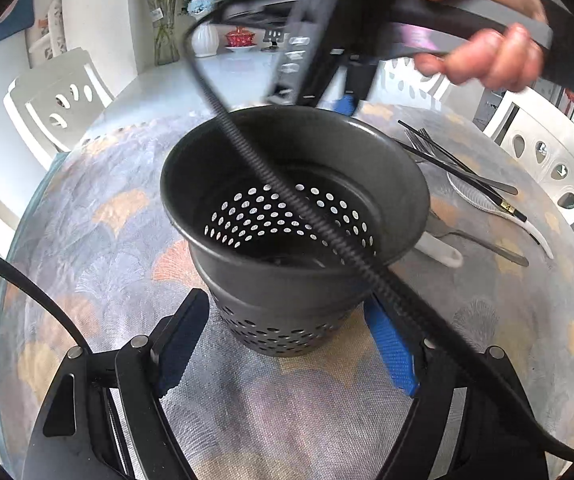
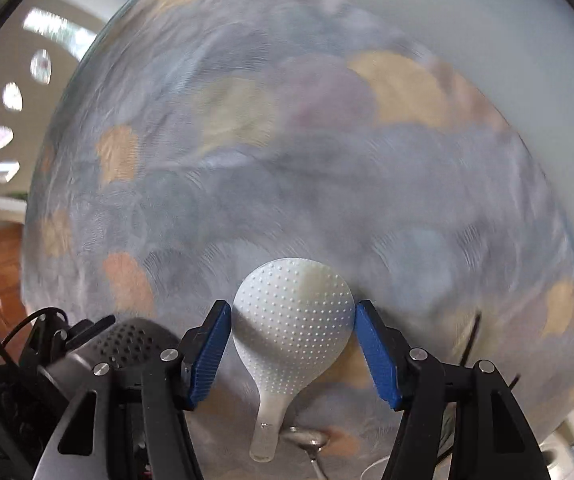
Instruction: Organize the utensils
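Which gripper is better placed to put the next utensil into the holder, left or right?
Right. The right gripper already grips the white rice paddle by its head, pads touching both edges. The left gripper brackets the base of the dark perforated holder, seemingly steadying it, and carries no utensil.

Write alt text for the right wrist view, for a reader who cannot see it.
A white dimpled rice paddle sits between the blue pads of the right gripper, its wide head gripped at both edges and its handle pointing back toward the camera. Behind it lies a motion-blurred leaf-patterned tablecloth. A dark perforated utensil holder shows at lower left.
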A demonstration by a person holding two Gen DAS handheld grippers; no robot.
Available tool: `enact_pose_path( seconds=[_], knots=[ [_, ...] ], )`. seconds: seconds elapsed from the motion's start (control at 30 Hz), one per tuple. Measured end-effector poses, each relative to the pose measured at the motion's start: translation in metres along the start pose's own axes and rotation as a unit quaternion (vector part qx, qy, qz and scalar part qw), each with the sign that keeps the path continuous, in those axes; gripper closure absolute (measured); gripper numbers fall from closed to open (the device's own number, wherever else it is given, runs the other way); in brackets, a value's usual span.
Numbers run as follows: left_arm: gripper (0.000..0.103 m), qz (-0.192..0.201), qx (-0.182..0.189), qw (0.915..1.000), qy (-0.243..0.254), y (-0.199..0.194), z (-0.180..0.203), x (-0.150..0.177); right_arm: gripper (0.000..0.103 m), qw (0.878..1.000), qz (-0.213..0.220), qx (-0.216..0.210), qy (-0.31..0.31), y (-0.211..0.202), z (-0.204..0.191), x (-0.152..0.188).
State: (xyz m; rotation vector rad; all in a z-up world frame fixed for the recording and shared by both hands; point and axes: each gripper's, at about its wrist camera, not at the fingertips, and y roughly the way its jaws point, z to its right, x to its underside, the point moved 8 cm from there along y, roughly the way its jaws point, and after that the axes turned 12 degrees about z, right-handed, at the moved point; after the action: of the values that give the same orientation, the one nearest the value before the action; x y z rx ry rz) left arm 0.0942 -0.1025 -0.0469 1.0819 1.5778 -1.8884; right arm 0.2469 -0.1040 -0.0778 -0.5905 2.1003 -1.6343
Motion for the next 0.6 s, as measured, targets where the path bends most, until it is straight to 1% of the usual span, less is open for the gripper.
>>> enact_pose_path(
  seconds=[0.13, 0.2, 0.3, 0.37, 0.4, 0.5, 0.53, 0.6],
  knots=[
    [0.025, -0.002, -0.002, 1.0000, 0.006, 0.001, 0.002, 0.001, 0.041, 0.998, 0.045, -0.031, 0.035, -0.009, 0.018, 0.034],
    [0.025, -0.001, -0.004, 1.0000, 0.009, 0.000, 0.003, 0.001, 0.041, 0.994, 0.076, -0.055, 0.054, -0.022, 0.025, 0.051],
    [0.025, -0.002, -0.005, 0.9999, 0.010, -0.001, 0.002, 0.002, 0.041, 0.984, 0.137, -0.084, 0.075, -0.048, 0.028, 0.085],
    [0.025, -0.002, -0.005, 0.9999, 0.009, -0.001, 0.001, 0.003, 0.041, 0.979, 0.159, -0.089, 0.088, -0.061, 0.038, 0.105],
    [0.025, -0.003, -0.006, 0.9999, 0.008, 0.000, 0.001, 0.003, 0.041, 0.975, 0.176, -0.094, 0.096, -0.070, 0.039, 0.121],
    [0.025, -0.003, -0.008, 0.9999, 0.005, 0.000, 0.002, 0.002, 0.041, 0.964, 0.210, -0.111, 0.119, -0.092, 0.048, 0.150],
    [0.025, -0.004, -0.009, 0.9999, 0.004, 0.000, 0.001, 0.002, 0.041, 0.961, 0.221, -0.110, 0.127, -0.098, 0.048, 0.161],
    [0.025, -0.006, -0.009, 0.9999, 0.003, 0.001, 0.001, 0.002, 0.041, 0.958, 0.228, -0.093, 0.146, -0.100, 0.059, 0.185]
  ],
)
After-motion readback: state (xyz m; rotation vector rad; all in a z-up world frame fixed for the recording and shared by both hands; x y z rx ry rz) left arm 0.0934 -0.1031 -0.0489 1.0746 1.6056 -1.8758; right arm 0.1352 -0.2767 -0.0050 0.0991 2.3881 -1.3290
